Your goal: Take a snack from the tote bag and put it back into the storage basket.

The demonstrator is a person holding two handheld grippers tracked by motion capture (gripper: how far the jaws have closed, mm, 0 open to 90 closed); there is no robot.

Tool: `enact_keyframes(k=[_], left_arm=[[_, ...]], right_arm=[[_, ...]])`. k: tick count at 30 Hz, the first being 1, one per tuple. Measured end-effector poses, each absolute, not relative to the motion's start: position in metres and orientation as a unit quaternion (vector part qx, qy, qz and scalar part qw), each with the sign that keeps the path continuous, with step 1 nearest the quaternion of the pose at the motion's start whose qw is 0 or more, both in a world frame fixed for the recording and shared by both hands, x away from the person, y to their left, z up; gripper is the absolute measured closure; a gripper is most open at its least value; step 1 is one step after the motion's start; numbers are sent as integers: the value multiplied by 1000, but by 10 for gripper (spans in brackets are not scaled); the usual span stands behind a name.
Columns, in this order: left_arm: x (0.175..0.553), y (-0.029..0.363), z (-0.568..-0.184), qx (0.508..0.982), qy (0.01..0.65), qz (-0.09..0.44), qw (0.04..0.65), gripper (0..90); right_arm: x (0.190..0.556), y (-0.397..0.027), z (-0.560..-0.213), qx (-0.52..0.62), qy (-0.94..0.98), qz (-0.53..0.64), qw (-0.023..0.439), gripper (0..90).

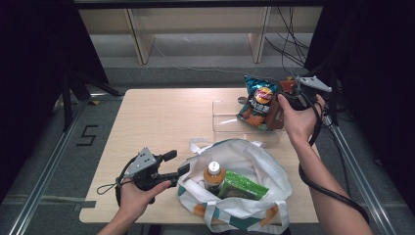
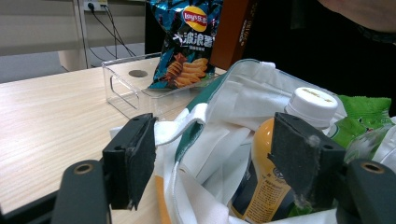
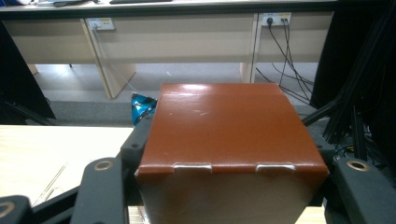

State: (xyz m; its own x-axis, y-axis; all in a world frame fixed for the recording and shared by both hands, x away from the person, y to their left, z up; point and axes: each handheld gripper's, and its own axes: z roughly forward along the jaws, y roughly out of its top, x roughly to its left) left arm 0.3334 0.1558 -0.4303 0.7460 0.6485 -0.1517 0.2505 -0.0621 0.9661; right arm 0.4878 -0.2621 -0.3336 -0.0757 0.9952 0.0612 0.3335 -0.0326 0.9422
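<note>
Brown carton (image 3: 231, 140), clamped between the two black jaws of the right gripper (image 3: 229, 154), one jaw pressed on each side wall; its glossy top with two tuck flaps faces the right gripper view. In the high view the brown carton (image 1: 275, 115) stands at the right end of the clear plastic tray (image 1: 226, 121), just beside a blue bag of Lay's crisps (image 1: 258, 102) that leans inside that tray; the right gripper (image 1: 289, 100) sits above it in the person's hand. Nearer the table's front edge lies a white tote bag (image 1: 244, 188), mouth open, holding an orange-drink bottle with a white cap (image 1: 213, 175) and a green packet (image 1: 242, 185). Left gripper (image 1: 175, 163): jaws spread, nothing pinched, one jaw at the bag's left rim. All rests on a light wooden table (image 1: 156, 122).
</note>
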Motion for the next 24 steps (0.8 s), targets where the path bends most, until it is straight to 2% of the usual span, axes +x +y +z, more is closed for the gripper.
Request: enact_keyframes(k=[24], left_arm=[[333, 156, -431, 710, 316, 163, 607, 305]], right_arm=[[494, -261, -340, 580, 584, 432, 369, 389]])
